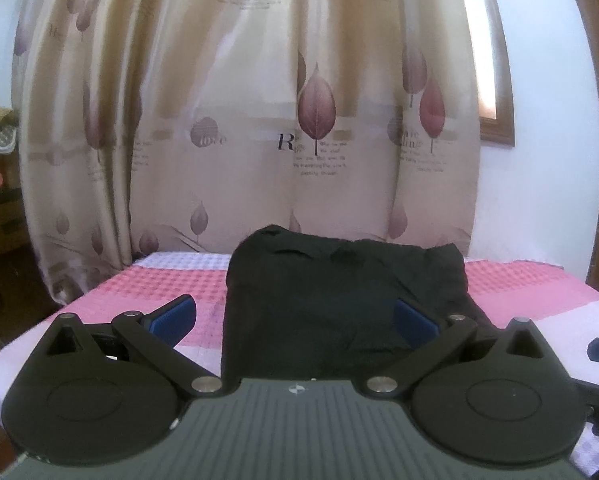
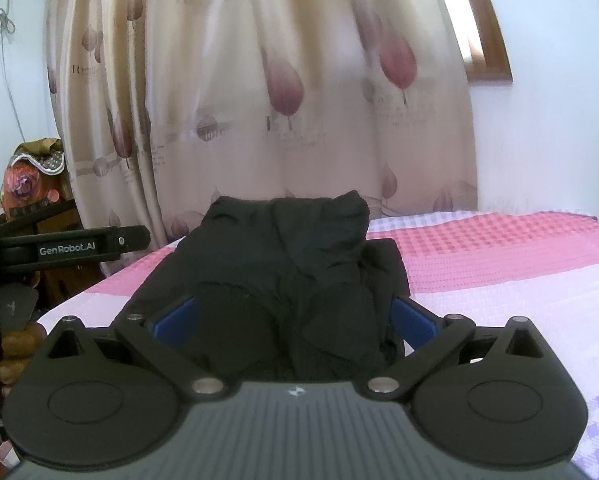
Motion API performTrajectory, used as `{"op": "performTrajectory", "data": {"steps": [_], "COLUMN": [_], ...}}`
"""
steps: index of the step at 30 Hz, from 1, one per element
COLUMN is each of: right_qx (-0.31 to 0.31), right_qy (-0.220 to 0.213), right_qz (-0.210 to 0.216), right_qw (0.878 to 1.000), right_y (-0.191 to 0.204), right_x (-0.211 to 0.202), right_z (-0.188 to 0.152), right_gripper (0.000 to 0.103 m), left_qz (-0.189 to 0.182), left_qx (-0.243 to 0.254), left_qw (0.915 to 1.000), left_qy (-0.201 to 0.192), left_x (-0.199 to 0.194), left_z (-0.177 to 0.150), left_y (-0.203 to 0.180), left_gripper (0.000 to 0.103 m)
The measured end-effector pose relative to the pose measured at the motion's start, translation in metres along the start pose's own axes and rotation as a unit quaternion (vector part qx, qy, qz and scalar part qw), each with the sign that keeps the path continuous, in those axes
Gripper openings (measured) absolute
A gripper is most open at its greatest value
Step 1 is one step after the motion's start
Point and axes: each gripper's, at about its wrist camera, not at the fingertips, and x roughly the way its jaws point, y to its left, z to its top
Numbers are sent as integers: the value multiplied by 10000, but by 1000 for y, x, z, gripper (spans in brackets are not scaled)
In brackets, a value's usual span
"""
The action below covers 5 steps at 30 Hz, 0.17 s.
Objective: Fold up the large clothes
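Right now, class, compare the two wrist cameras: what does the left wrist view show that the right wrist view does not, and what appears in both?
Only the left wrist view shows the left gripper open, with just its right pad over the black garment.

Only the right wrist view shows the right gripper open around bunched garment folds, the other gripper's arm marked GenRobot.AI, and a cable on the wall.

Both show the garment, the pink checked bedcover, the leaf-print curtain and the wooden window frame.

Soft backlight through curtain [image 1: 259, 120]; blurry, fisheye-warped edges
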Motion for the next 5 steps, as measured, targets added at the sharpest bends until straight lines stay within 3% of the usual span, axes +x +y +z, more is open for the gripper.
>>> {"op": "performTrajectory", "data": {"steps": [5], "right_qx": [-149], "right_qy": [-39], "right_qz": [-54], "right_qw": [9999], "right_y": [4], "right_x": [0], "right_z": [1], "right_gripper": [103], "left_qz": [-13], "left_qx": [1], "left_qw": [10000], "left_qy": [59], "left_x": [1], "left_z": [0], "left_y": [-1], "left_gripper": [103]}}
